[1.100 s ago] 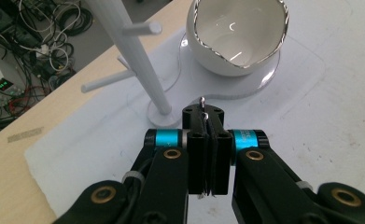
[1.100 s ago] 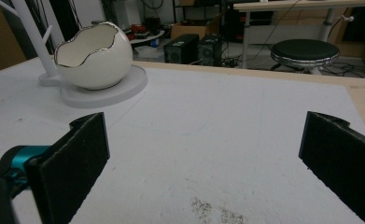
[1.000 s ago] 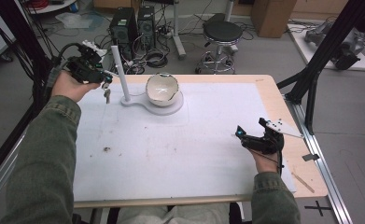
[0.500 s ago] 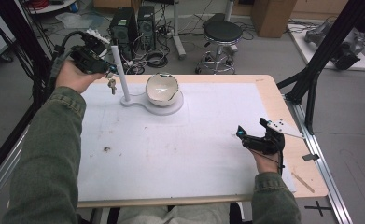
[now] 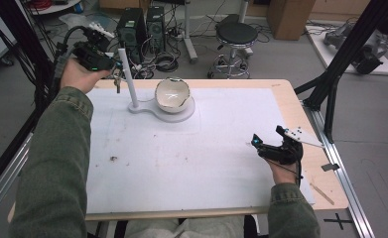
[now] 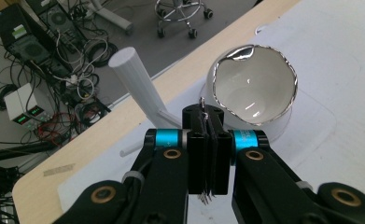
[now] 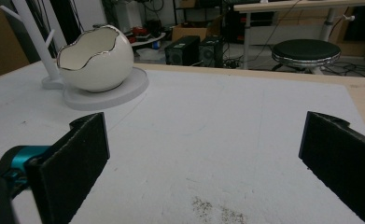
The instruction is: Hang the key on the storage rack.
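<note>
Left gripper [image 6: 207,154] jaws pinch a key ring [image 5: 117,82]; right gripper [image 7: 203,154] jaws spread wide

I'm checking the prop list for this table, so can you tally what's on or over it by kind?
White egg-shaped bowl with silver rim: 1
White stand with upright post: 1
Small metal keys hanging from the left gripper: 1 bunch
Black hand-held grippers: 2
Total: 5
</note>
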A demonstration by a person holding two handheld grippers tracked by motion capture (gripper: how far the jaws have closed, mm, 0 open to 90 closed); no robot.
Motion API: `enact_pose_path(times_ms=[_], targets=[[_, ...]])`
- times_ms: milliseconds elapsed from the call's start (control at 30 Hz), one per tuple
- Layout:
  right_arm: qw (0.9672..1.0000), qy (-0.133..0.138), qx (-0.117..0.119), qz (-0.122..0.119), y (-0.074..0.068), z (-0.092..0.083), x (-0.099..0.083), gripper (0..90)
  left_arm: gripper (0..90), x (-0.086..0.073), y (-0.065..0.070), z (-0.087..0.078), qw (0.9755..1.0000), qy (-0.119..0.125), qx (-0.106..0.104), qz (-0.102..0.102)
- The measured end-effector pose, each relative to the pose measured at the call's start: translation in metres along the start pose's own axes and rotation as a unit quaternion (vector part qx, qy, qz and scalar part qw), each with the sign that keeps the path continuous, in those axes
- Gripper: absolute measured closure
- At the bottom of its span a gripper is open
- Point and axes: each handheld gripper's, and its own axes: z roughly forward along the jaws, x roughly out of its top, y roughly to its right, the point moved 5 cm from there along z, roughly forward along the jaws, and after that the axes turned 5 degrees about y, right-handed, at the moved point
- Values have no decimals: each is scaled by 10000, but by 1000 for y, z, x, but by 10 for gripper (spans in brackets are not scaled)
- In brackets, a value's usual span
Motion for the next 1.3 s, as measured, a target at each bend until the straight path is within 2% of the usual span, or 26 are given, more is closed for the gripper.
enact_pose_path(times_ms=[233, 300, 467, 667, 767, 867, 967, 1167, 1300], targets=[[10000, 13, -33, 43, 2, -1, 0, 6, 881, 6, -5, 4, 9997, 160, 135, -79], [10000, 15, -48, 58, 4, -2, 0, 6, 881, 6, -3, 8, 9996, 189, 227, -36], [9999, 26, -66, 79, 5, -2, 0, 6, 881, 8, 0, 17, 9993, 237, 297, -20], [9999, 26, -81, 97, 6, -4, 0, 6, 881, 10, 1, 23, 9980, 323, 544, 17], [9999, 34, -96, 119, 8, -5, -1, 6, 881, 11, 1, 26, 9976, 402, 557, -56], [9999, 45, -112, 108, 9, -5, 0, 7, 882, 11, 3, 32, 9972, 450, 598, -42], [9999, 92, -100, 95, 8, -5, 1, 7, 882, 10, 3, 39, 9967, 458, 665, -73], [9999, 87, -90, 73, 9, -5, 0, 7, 882, 9, -1, 47, 9954, 452, 841, -11], [9999, 69, -73, 62, 9, -5, 0, 6, 882, 6, -6, 49, 9955, 444, 837, -53]])
